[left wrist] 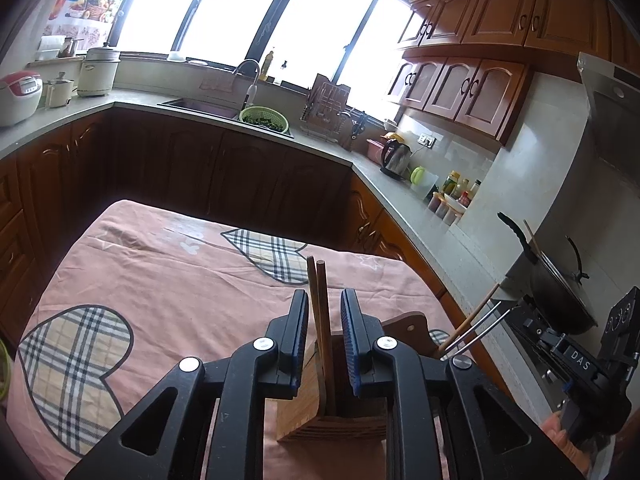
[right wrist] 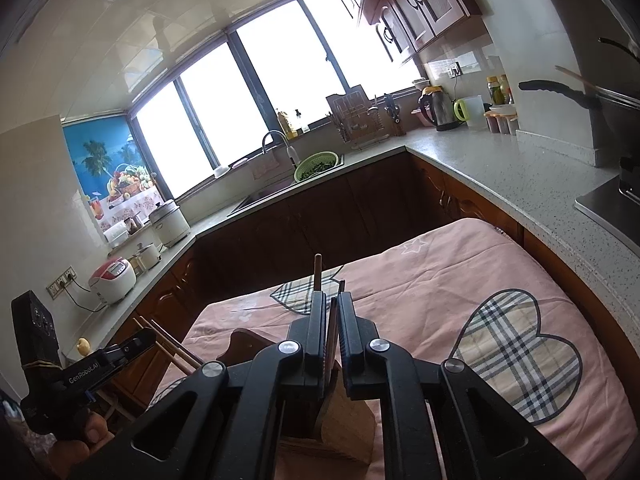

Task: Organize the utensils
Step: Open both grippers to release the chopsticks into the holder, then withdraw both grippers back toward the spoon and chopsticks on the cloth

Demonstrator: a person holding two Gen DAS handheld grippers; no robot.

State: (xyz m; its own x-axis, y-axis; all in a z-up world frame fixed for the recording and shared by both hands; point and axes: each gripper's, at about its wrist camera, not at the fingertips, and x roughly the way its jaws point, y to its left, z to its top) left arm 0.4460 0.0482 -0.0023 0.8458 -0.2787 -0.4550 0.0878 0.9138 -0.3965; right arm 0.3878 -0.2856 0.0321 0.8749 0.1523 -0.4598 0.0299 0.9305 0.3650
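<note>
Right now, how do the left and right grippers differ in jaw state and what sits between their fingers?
The left gripper has its jaws spread, the chopsticks standing free between them; the right gripper has its jaws nearly shut on chopsticks. Both are black and hover over the wooden utensil holder on the pink tablecloth.

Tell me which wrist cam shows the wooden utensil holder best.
Left wrist view. The slatted wooden utensil holder shows its ribbed front face and open top between the left gripper's open jaws, with two brown wooden chopsticks standing in it. In the right wrist view, the right gripper hides most of it; only a lower corner shows.
</note>
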